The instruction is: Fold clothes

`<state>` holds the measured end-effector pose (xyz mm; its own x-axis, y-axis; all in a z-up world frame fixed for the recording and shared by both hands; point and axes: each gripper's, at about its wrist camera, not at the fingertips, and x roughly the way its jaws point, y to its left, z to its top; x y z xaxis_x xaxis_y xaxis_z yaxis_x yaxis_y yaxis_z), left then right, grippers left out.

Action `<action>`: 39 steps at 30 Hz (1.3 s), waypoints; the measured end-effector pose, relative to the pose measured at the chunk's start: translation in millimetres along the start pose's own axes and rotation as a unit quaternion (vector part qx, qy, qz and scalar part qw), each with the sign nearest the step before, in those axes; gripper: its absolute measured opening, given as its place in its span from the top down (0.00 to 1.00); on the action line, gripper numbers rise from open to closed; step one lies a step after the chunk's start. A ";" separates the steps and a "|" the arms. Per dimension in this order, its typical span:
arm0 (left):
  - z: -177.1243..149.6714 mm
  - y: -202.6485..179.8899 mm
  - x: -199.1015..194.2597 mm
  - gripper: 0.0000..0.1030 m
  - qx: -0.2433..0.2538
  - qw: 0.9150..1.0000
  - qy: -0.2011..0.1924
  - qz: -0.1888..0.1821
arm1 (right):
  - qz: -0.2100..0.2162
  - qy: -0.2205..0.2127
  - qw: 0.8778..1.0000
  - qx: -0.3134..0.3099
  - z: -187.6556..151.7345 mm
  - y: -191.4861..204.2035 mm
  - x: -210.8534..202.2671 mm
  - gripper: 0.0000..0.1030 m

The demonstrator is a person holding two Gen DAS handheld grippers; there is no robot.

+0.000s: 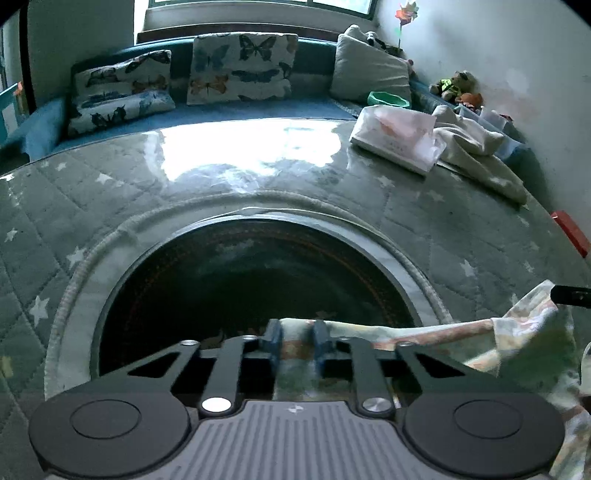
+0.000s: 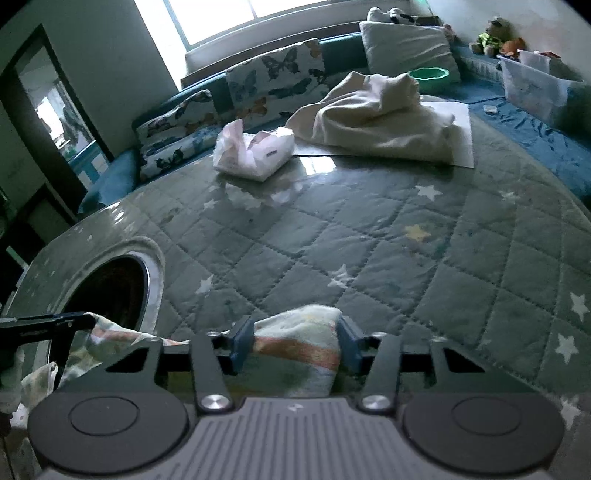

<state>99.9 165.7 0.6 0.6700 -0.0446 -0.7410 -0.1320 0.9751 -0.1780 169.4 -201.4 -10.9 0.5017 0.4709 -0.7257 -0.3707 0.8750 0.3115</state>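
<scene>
Both grippers are gripping one pastel patterned garment (image 2: pixel 295 343) above the quilted, star-printed counter (image 2: pixel 369 240): the left gripper (image 1: pixel 297 345) is pinching a thin fold, and the right gripper (image 2: pixel 295 341) is holding a thicker bunch in wider-set jaws. Beyond, a cream cloth (image 2: pixel 376 118) (crumpled) and a tissue pack (image 2: pixel 255 151) are lying before a blue sofa (image 1: pixel 258 110) with butterfly cushions (image 1: pixel 240 68) under a bright window (image 2: pixel 221 14).

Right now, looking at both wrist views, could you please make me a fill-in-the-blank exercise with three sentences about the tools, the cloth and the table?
1. Both the left tool and the right tool are shut on the same striped ____.
2. The quilted table cover is printed with small ____.
3. The cushions behind the table show a pattern of ____.

Missing words: cloth; stars; butterflies
</scene>
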 end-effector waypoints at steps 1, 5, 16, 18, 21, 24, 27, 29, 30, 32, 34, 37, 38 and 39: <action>0.0 0.3 -1.5 0.88 -0.001 1.000 -0.003 -0.004 | 0.003 -0.001 1.000 -0.001 -0.2 0.6 -0.5 0.66; -0.1 1.6 -7.4 0.94 -0.006 1.000 -0.013 -0.021 | 0.017 -0.007 1.000 -0.004 -0.9 3.1 -3.5 0.86; -7.9 0.4 -66.6 0.97 -0.008 0.989 -0.095 -0.110 | 0.055 -0.085 0.993 -0.065 -5.7 27.2 -66.9 0.92; -9.4 2.9 -84.4 0.97 -0.015 0.982 -0.129 -0.136 | 0.062 -0.112 0.989 -0.076 -5.1 30.6 -79.1 0.94; -17.3 12.4 -113.2 0.98 -0.018 0.964 -0.201 -0.176 | 0.087 -0.168 0.978 -0.085 -7.4 31.1 -100.8 0.94; -22.5 17.8 -117.3 0.98 0.002 0.970 -0.195 -0.146 | 0.049 -0.167 0.979 -0.103 -10.2 29.8 -101.0 0.92; -23.0 22.6 -99.3 0.97 -0.004 0.985 -0.139 -0.103 | 0.014 -0.120 0.987 -0.105 -14.1 25.2 -83.1 0.90; -21.3 28.6 -87.0 0.96 -0.028 0.989 -0.108 -0.096 | 0.015 -0.103 0.990 -0.094 -17.0 23.1 -75.8 0.85; -18.6 29.3 -82.1 0.93 -0.037 0.989 -0.103 -0.096 | 0.017 -0.096 0.991 -0.089 -18.1 22.8 -72.4 0.75; -11.1 26.9 -71.3 0.85 -0.045 0.992 -0.088 -0.082 | 0.018 -0.083 0.993 -0.084 -18.4 25.2 -65.1 0.61; -4.4 23.1 -58.8 0.72 -0.042 0.994 -0.076 -0.063 | 0.016 -0.068 0.994 -0.083 -18.6 29.4 -57.3 0.57; 2.4 19.5 -38.9 0.48 -0.051 0.996 -0.061 -0.036 | 0.008 -0.052 0.995 -0.082 -17.8 33.9 -45.5 0.48; 6.3 18.3 -31.2 0.48 -0.055 0.996 -0.057 -0.030 | 0.004 -0.049 0.996 -0.078 -16.4 34.0 -41.2 0.47; 8.6 17.8 -24.3 0.47 -0.057 0.997 -0.052 -0.022 | 0.002 -0.047 0.996 -0.072 -14.2 33.0 -37.2 0.47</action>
<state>87.5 186.0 21.0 0.7487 -0.0582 -0.6603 -0.1794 0.9412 -0.2863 127.5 -191.6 17.6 0.5682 0.4894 -0.6616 -0.4779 0.8507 0.2189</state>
